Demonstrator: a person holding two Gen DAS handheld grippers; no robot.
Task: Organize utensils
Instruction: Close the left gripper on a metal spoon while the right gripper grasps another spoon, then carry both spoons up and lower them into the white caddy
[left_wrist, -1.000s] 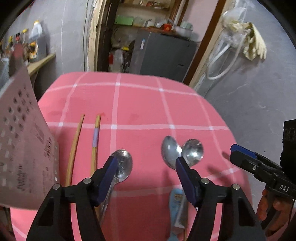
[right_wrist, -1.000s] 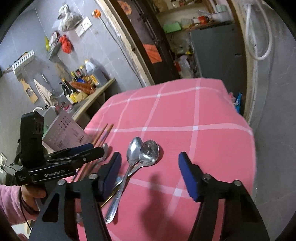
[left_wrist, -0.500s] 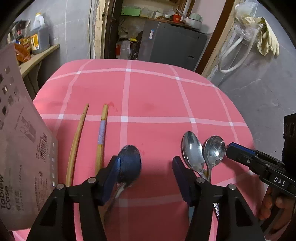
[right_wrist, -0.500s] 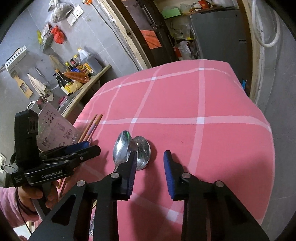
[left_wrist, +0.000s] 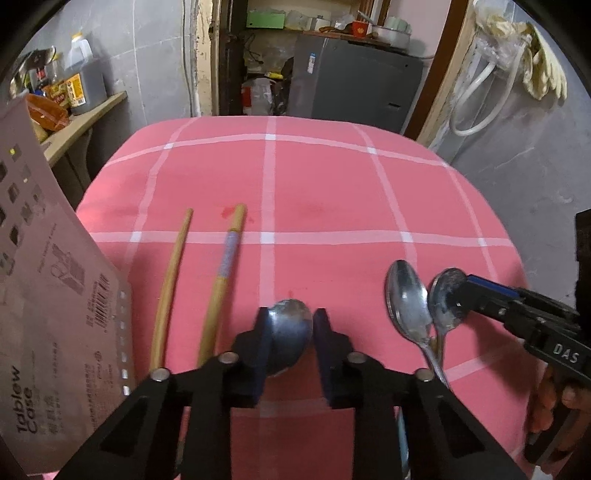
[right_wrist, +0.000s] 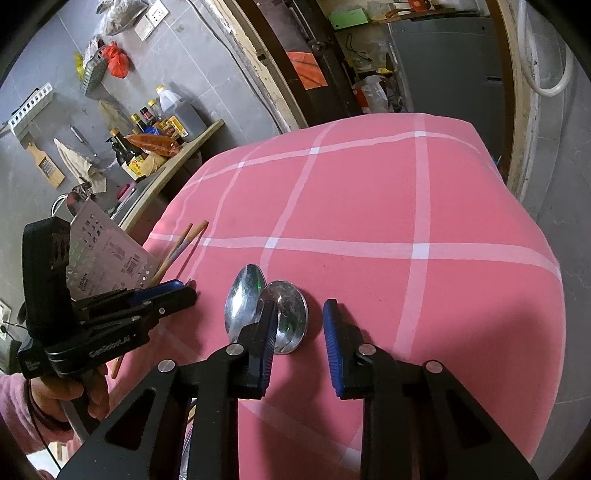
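On the pink checked tablecloth (left_wrist: 314, 177) lie two wooden chopsticks (left_wrist: 218, 284) at the left and three metal spoons. My left gripper (left_wrist: 291, 336) has its blue pads on both sides of one spoon's bowl (left_wrist: 290, 328), nearly closed around it. Two more spoons lie side by side at the right: an oval one (left_wrist: 406, 299) and a round one (left_wrist: 445, 299). In the right wrist view my right gripper (right_wrist: 301, 338) is partly open over the round spoon (right_wrist: 288, 321), its left pad over the bowl, beside the oval spoon (right_wrist: 242, 299).
A pink perforated tableware case (left_wrist: 48, 295) stands at the table's left edge, also in the right wrist view (right_wrist: 110, 258). A shelf with bottles (right_wrist: 162, 125) is at the left wall. A grey cabinet (left_wrist: 354, 88) stands behind the table. The table's edges drop off at the right and far side.
My left gripper moved right and narrowed around the lone spoon's bowl. My right gripper moved forward over the round spoon, its jaws far narrower than a second ago.
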